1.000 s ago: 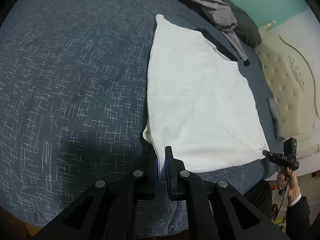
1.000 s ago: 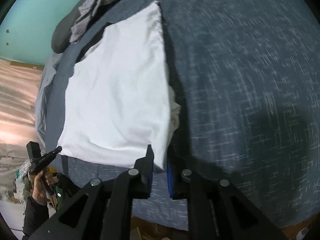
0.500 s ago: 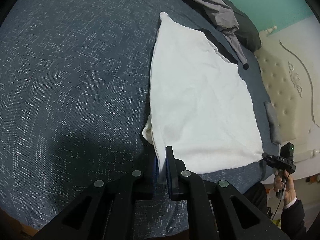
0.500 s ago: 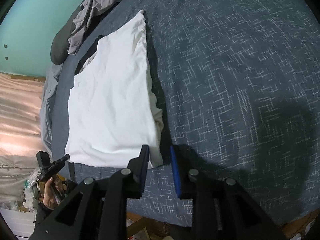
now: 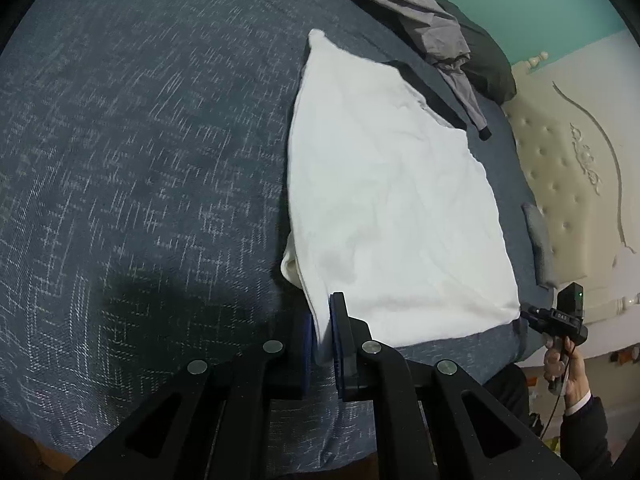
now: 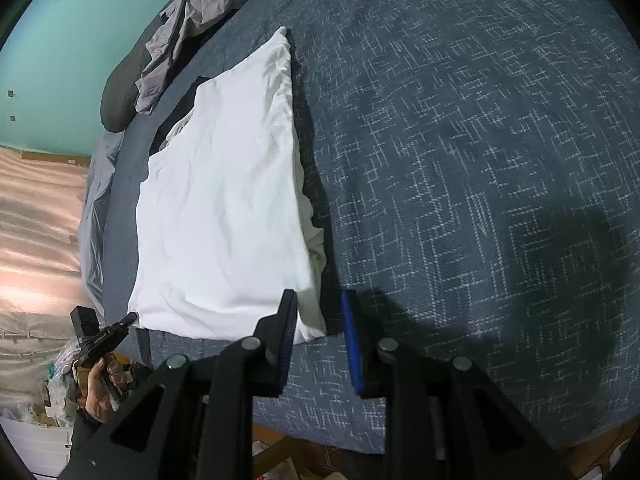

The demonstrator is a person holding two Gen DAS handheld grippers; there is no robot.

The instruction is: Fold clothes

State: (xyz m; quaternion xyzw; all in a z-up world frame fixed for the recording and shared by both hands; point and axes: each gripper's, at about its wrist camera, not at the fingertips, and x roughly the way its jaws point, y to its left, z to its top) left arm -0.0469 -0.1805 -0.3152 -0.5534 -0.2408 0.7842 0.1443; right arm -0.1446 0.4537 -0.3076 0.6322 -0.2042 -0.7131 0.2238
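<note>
My right tongs (image 6: 318,334) have just released the white garment's (image 5: 392,208) near corner onto the bed (image 5: 140,160), while my left tongs (image 5: 322,338) stay clenched on theirs, so this fold is half set down.

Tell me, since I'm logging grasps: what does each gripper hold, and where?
The left gripper pinches the white garment at its near corner edge. The right gripper is open and holds nothing.

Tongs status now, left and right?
Left tongs: closed on the near corner of the white garment.
Right tongs: open, holding nothing; the garment corner lies by the inner finger.
</note>
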